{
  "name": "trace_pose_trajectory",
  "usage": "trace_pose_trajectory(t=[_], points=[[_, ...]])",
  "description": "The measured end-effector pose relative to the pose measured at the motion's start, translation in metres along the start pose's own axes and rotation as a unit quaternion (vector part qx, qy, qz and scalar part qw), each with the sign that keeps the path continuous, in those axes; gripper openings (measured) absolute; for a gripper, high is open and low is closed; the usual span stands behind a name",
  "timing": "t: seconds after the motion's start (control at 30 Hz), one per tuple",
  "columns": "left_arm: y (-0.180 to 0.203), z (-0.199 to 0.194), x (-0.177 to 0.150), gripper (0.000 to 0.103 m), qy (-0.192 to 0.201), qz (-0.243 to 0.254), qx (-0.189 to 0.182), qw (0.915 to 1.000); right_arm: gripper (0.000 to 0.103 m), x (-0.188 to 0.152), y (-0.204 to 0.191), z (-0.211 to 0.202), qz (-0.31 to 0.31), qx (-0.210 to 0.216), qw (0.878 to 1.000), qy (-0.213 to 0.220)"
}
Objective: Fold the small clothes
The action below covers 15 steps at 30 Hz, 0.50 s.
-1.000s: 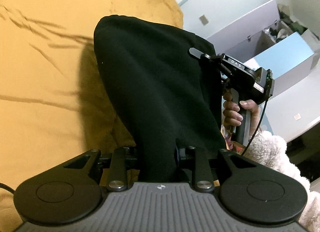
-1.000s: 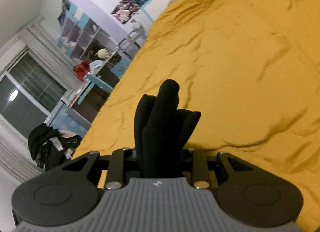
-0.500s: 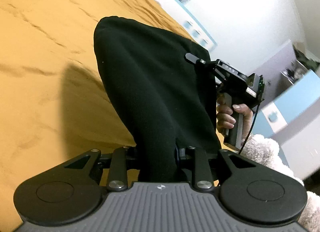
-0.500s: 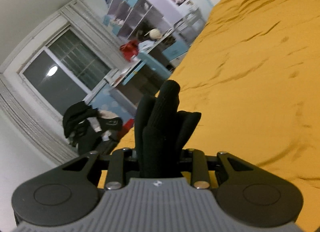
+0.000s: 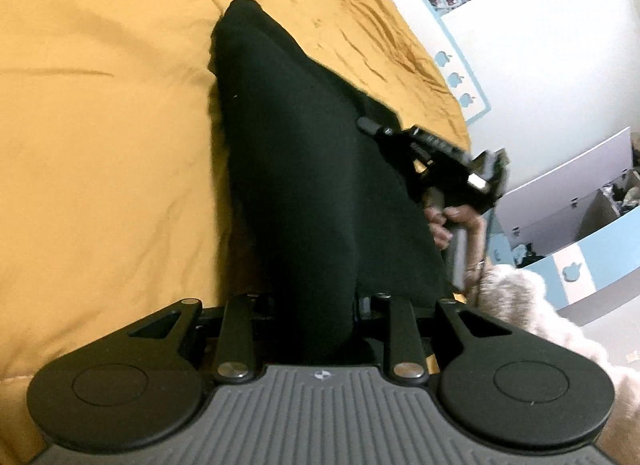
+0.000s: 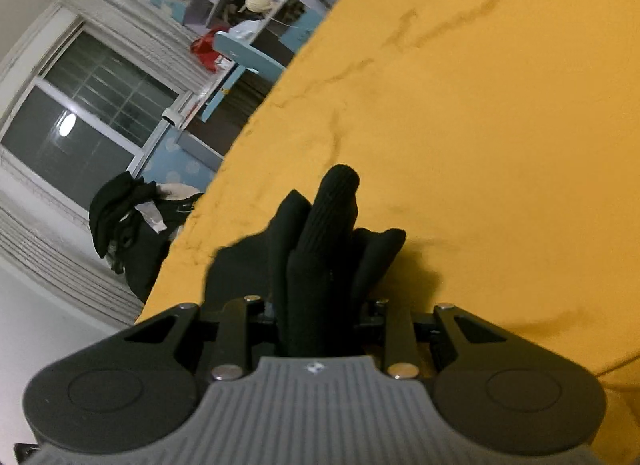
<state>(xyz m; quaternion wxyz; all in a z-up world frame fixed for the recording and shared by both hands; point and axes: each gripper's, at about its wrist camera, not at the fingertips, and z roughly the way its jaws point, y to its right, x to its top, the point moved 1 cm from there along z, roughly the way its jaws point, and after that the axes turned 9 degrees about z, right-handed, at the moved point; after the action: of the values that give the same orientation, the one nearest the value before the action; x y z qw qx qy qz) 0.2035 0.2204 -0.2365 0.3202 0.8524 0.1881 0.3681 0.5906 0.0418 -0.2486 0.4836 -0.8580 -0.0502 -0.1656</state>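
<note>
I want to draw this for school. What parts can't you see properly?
- Left wrist view: the black garment hides the left hand-held gripper's fingertips and its own lower edge.
- Right wrist view: bunched cloth covers the right hand-held gripper's fingertips.
- The person's hand: blurred.

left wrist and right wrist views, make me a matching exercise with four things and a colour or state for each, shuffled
Things:
1. wrinkled bed cover
2. black knit garment
3. small chair beside the bed
4. fluffy sleeve

Colour or state:
A. light blue, standing on the floor
B. cream, on the arm behind the right gripper
C. mustard yellow, spread flat
D. pinched at both ends by fingers, stretched between the two grippers

Pairs: 1-C, 2-D, 3-A, 4-B
</note>
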Motion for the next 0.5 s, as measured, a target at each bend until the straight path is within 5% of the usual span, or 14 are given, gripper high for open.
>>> trace_pose_trajectory(t=[0.23, 0.33, 0.5], points=[[0.005, -0.006, 0.0, 0.031, 0.007, 0.015, 0.006, 0.9998, 0.028, -0.002, 0.026, 0.007, 0.009, 0.001, 1.0, -0.006], [0.011, -0.016, 0.008, 0.032, 0.0, 0.004, 0.003, 1.0, 0.041, -0.001, 0.011, 0.001, 0.006, -0.032, 0.999, 0.001], [0.02, -0.028, 0.015, 0.034, -0.011, 0.004, 0.024, 0.9996, 0.061, -0.029, -0.029, -0.069, -0.037, -0.056, 0.997, 0.025]])
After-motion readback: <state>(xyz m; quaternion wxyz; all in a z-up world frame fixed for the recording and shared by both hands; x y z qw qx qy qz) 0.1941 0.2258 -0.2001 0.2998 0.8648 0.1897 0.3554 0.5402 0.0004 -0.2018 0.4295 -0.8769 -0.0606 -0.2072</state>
